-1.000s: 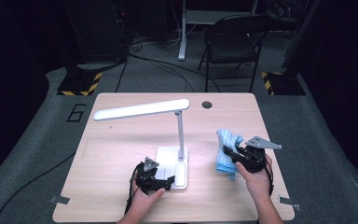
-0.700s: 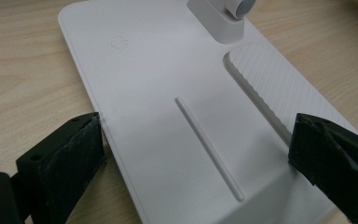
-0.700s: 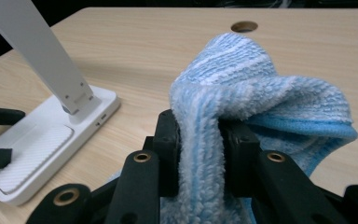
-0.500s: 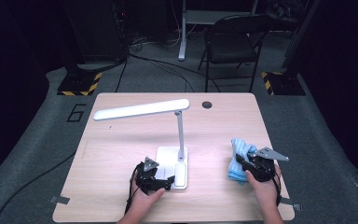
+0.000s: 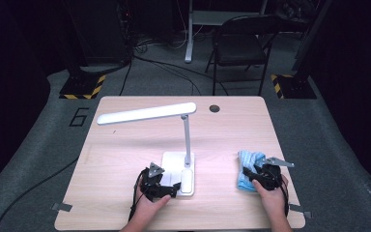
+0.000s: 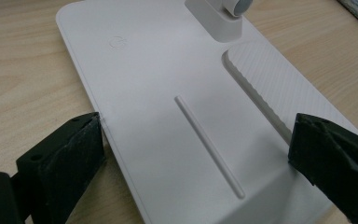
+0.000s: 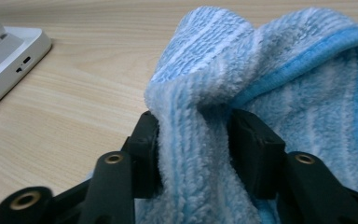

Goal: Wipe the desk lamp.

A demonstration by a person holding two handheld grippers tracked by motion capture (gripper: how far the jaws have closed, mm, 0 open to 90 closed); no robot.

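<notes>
A white desk lamp [image 5: 187,140] stands mid-table, with its long head [image 5: 147,112] reaching left. Its flat base [image 6: 168,93] lies between the wide-spread jaws of my left gripper [image 6: 196,140], which touch the base's edges on both sides. From above, that left gripper [image 5: 170,188] sits at the base's [image 5: 173,164] near left corner. My right gripper [image 7: 193,135] is shut on a bunched fold of a blue striped cloth [image 7: 270,70]. In the high view the right gripper [image 5: 257,177] rests on the near end of the cloth [image 5: 249,160], right of the lamp.
The wooden table [image 5: 125,159] has a round cable hole [image 5: 214,108] at its far edge. A folding chair [image 5: 236,43] stands beyond it on the dark floor. Tape tabs mark the table's near corners. A corner of the lamp base [image 7: 9,60] lies left of the cloth.
My right gripper has pulled the blue cloth to the right and nearer the person. The left gripper and the lamp have stayed put.
</notes>
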